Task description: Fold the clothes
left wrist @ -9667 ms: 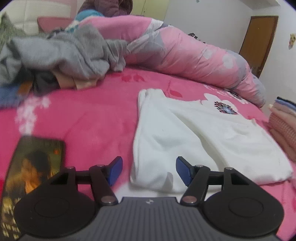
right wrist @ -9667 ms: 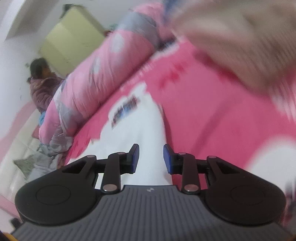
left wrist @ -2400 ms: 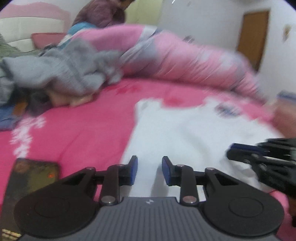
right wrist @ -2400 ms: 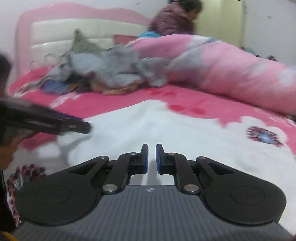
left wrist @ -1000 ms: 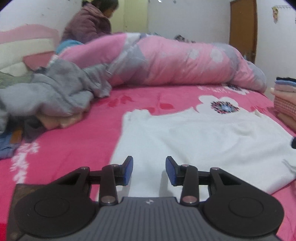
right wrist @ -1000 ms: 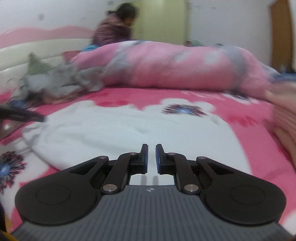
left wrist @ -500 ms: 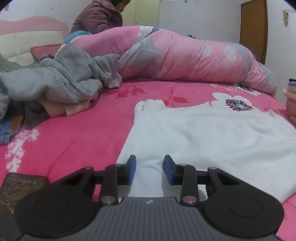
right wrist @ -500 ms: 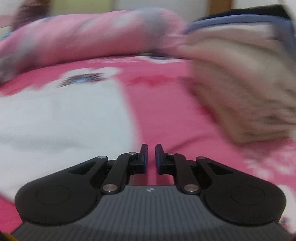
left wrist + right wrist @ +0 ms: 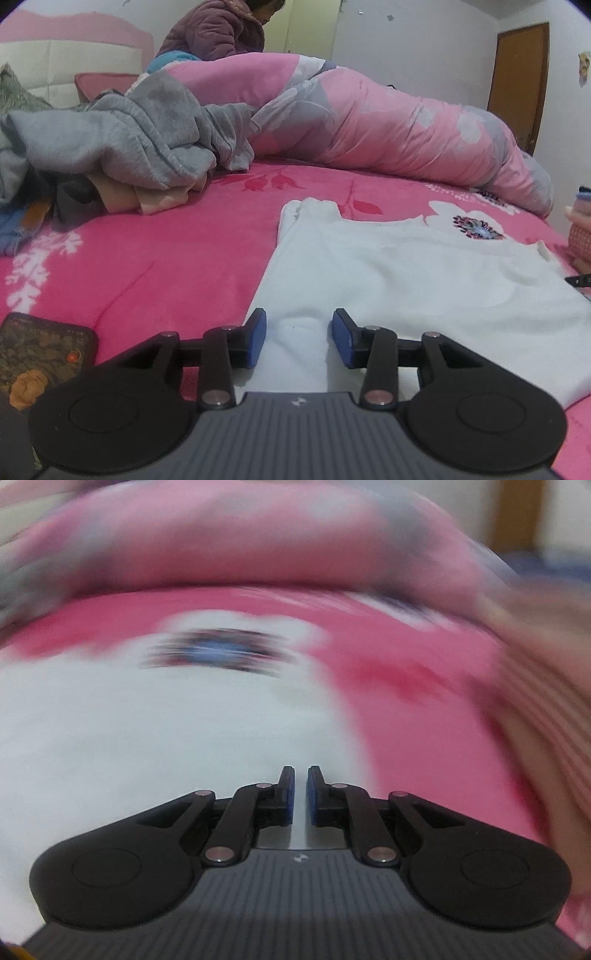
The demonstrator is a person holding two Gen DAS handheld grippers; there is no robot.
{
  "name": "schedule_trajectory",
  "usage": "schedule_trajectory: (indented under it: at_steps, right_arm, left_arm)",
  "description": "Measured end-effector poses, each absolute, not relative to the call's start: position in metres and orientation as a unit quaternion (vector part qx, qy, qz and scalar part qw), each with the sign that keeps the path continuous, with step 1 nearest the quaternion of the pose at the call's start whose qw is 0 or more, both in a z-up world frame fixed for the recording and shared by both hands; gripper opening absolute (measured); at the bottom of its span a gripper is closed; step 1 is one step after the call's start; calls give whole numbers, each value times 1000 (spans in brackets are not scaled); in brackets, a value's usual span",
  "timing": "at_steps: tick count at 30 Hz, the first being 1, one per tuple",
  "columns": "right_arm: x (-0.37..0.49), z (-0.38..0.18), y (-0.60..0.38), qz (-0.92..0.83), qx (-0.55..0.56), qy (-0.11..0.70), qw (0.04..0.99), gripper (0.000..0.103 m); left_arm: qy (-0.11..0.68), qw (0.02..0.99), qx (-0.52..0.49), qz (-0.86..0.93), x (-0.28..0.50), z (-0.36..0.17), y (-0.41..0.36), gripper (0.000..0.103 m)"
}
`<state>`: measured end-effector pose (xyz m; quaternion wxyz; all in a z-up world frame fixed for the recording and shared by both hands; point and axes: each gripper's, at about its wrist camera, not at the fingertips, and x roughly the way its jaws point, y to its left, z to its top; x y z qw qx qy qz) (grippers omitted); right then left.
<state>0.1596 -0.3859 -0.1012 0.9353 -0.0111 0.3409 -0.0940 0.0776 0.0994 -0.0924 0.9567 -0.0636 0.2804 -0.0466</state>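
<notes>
The left tool (image 9: 295, 338) is shown widened since half a second ago, its jaws released astride the near hem of the white garment (image 9: 424, 280), which is spread flat on the pink bed (image 9: 166, 251); a grasp for the next fold is judged imminent. The right tool (image 9: 301, 797), nearly clenched and grasping nothing, is blurred, swung back over the garment from the folded stack (image 9: 580, 229). A grey clothes pile (image 9: 122, 147), rolled quilt (image 9: 388, 125) and phone (image 9: 40, 358) are well apart; nothing obstructs.
</notes>
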Motion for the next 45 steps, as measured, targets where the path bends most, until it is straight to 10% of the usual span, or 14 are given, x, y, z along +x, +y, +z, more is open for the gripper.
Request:
schedule_trajectory:
  at_steps: [16, 26, 32, 45]
  right_arm:
    - [172, -75, -397, -194, 86, 325, 921, 14]
    - [177, -68, -252, 136, 45, 365, 920, 12]
    - [198, -67, -289, -53, 36, 350, 935, 9]
    - [199, -78, -94, 343, -59, 385, 855, 5]
  left_arm:
    - [266, 961, -62, -40, 74, -94, 98, 45]
    - [254, 960, -103, -48, 70, -97, 111, 45]
    - [246, 959, -129, -57, 68, -100, 120, 45]
    - [245, 957, -153, -38, 67, -102, 128, 55]
